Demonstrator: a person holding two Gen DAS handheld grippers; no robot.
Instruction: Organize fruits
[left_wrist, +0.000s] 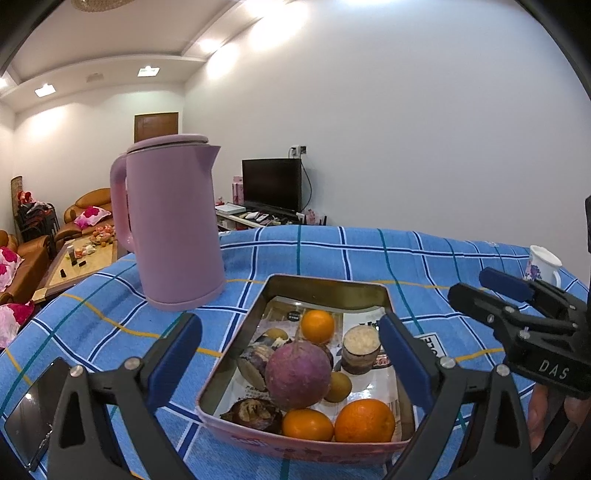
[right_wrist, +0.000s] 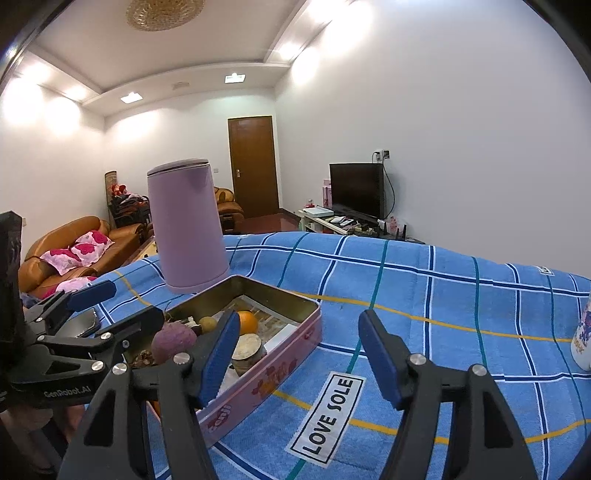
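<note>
While the left gripper (left_wrist: 291, 363) straddles the tin (left_wrist: 236, 354), both grippers' jaws gape wide, holding nothing.

Glossy metal tin (left_wrist: 325, 291), paper-lined, on woven checked cloth (left_wrist: 424, 258); matt kettle (left_wrist: 173, 221).

Two wrist fisheyes, side by side, looking across the same table

We see the left wrist view close above the pink tin (left_wrist: 295, 448) of fruit, tilted slightly down toward the pink kettle (left_wrist: 173, 229) and the television (left_wrist: 272, 184) beyond; the right wrist view sits just right of the tin (right_wrist: 280, 363), equally low and near, facing the same way over the blue checked cloth (right_wrist: 443, 295). Both share tin, kettle (right_wrist: 188, 229), cloth (left_wrist: 369, 251), television (right_wrist: 356, 190), and each catches the other gripper at its edge
</note>
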